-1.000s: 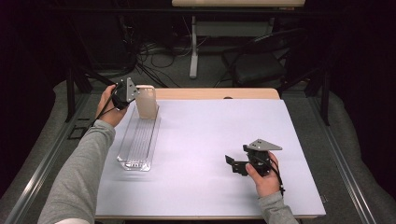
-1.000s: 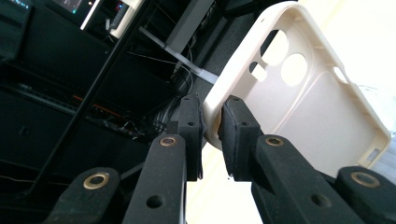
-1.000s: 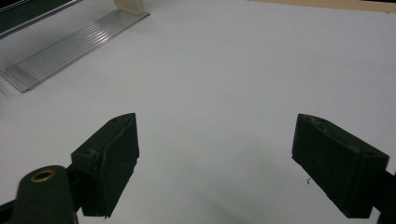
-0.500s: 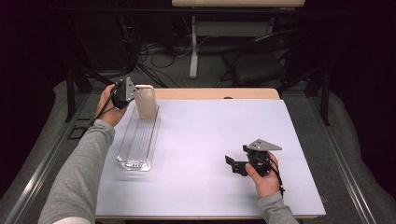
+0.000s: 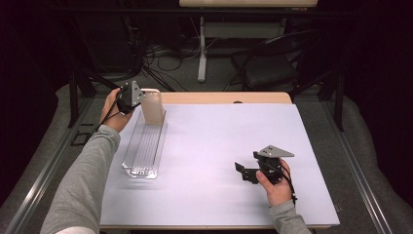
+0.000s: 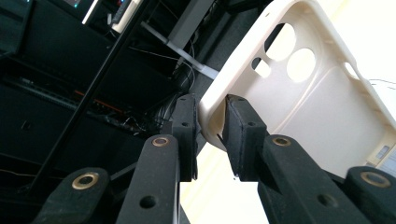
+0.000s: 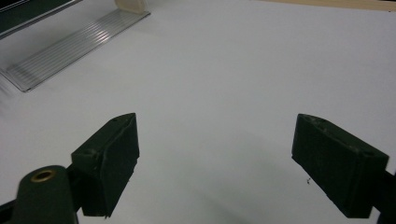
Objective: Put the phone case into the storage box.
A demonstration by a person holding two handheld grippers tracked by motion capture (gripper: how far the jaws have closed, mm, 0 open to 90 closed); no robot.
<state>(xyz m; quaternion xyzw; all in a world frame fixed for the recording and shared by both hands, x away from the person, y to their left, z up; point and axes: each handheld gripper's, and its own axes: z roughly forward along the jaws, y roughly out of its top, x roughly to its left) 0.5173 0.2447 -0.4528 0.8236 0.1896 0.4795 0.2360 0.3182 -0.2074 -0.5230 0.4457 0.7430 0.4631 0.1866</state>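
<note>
A cream phone case stands upright at the far end of a clear ribbed rack on the left of the white table. My left gripper is at the case's top left edge. In the left gripper view the rim of the case sits between the jaws of that gripper. The jaws have just been opening, and a thin gap shows beside the left pad. My right gripper rests low near the front right, open with only bare table between its jaws.
The right gripper view shows the rack and the foot of the case at the top left. A wooden strip edges the table's far side. Dark frames, cables and chair legs stand behind it.
</note>
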